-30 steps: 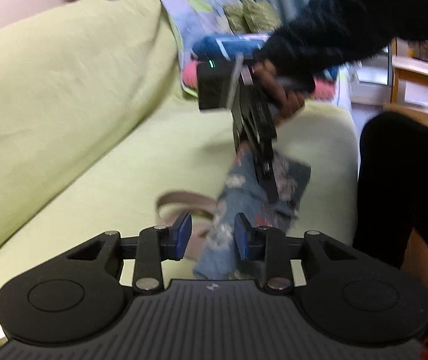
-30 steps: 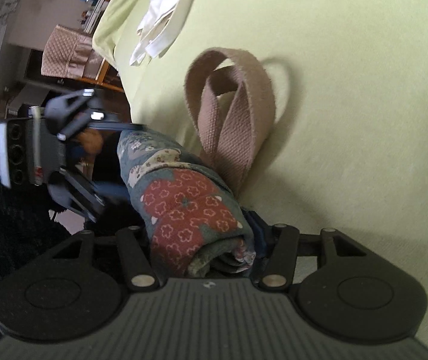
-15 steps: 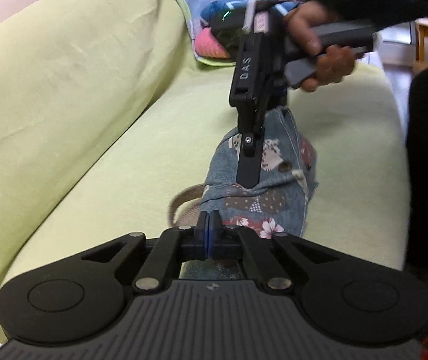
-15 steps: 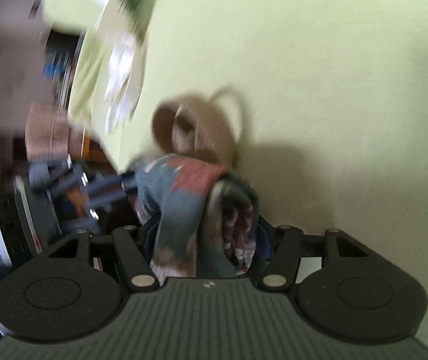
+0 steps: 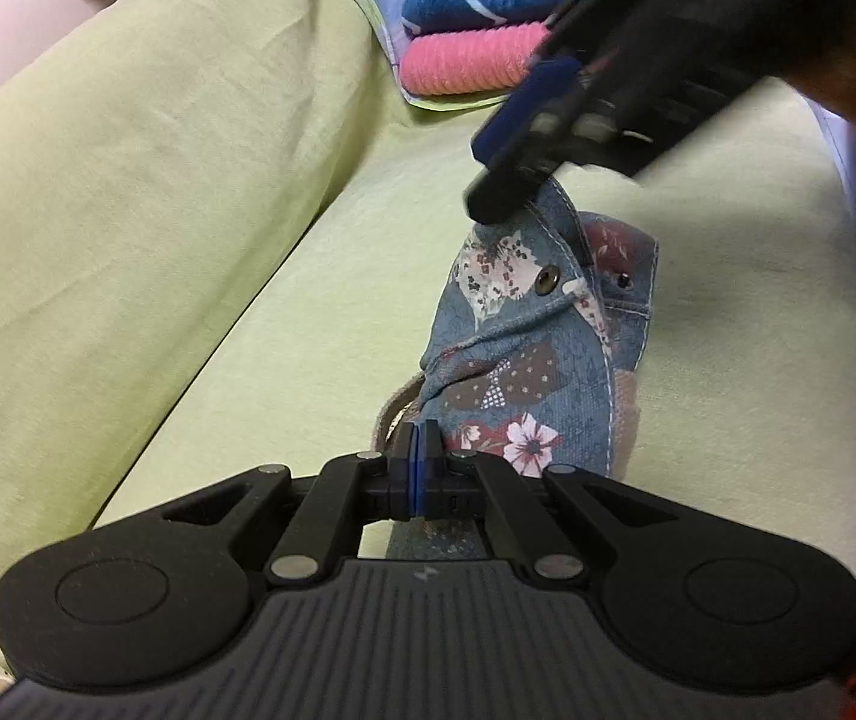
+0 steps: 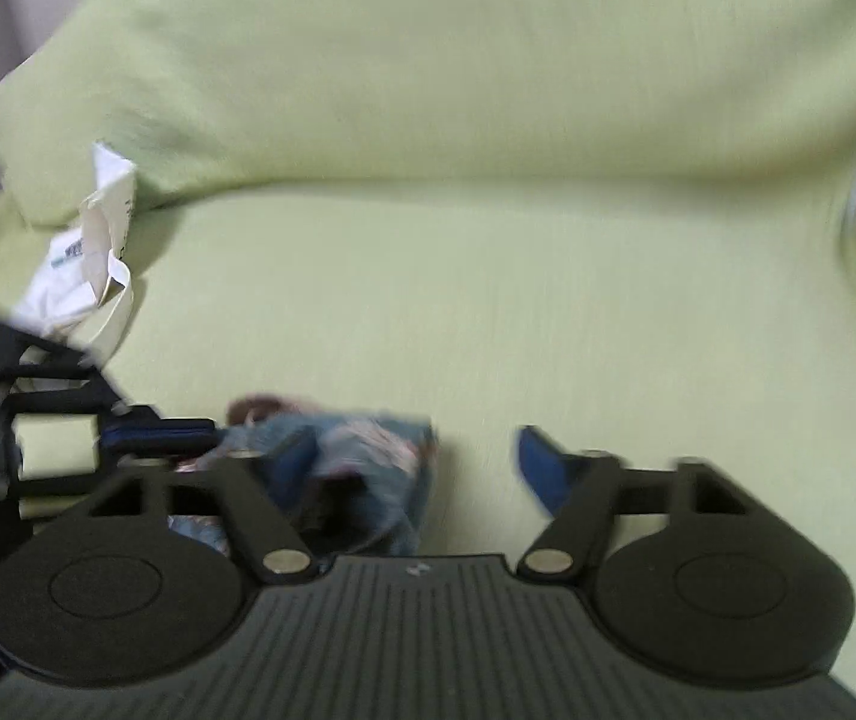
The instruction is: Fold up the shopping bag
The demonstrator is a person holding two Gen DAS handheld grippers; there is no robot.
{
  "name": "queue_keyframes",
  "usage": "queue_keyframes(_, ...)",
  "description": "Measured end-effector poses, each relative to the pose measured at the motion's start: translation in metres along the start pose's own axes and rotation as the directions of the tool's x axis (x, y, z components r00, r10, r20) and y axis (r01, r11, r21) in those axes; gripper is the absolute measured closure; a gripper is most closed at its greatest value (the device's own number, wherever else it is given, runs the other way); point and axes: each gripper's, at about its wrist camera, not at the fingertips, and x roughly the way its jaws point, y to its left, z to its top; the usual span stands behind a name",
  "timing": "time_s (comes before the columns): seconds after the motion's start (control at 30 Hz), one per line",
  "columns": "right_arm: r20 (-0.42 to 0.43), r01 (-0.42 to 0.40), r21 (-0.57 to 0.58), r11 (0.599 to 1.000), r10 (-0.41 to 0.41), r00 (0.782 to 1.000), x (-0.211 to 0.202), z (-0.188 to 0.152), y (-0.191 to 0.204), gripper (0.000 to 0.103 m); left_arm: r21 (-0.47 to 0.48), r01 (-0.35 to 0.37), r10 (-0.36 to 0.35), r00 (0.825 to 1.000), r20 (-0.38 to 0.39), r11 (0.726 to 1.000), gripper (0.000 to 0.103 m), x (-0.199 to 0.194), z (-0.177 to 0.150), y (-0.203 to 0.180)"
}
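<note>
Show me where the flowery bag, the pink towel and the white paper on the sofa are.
flowery bag (image 5: 524, 354), left wrist view, on its blue patchwork side.
pink towel (image 5: 464, 60), left wrist view, on its ribbed front.
white paper (image 6: 92, 252), right wrist view, on its crumpled middle.

right gripper (image 6: 419, 468): jaws seen spread and closing, nothing pressed between the pads | shopping bag (image 6: 368, 450): blurred patchwork bundle lying on green sofa (image 6: 488, 270) by the left finger | left gripper (image 6: 158, 435): seen at left, touching bag | white cloth (image 6: 92, 252): lying upper left
</note>
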Motion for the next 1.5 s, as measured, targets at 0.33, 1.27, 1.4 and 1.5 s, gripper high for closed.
queue_keyframes(0.33,0.065,0.104,-0.181,0.978,-0.093,0.994,0.004,-0.044,0.055,0.08,0.01,0.001,-0.001,1.0,-0.006,1.0,0.103,0.003,0.003,-0.001)
queue_keyframes(1.27,0.034,0.007,-0.057,0.998,-0.005,0.999,0.017,-0.03,0.045,0.083,-0.026,0.023,-0.024,0.999,-0.036,0.999,0.103,0.01,0.004,0.006)
queue_keyframes(1.4,0.035,0.015,-0.051,0.999,-0.013,0.999,0.022,-0.025,0.046,0.083,-0.04,0.015,-0.017,0.999,-0.048,0.999,0.103,0.012,0.007,0.007)
queue_keyframes(1.5,0.032,0.014,-0.049,0.999,-0.013,0.999,0.021,-0.025,0.046,0.083,-0.045,0.009,-0.012,0.998,-0.056,0.999,0.103,0.014,0.009,0.007)
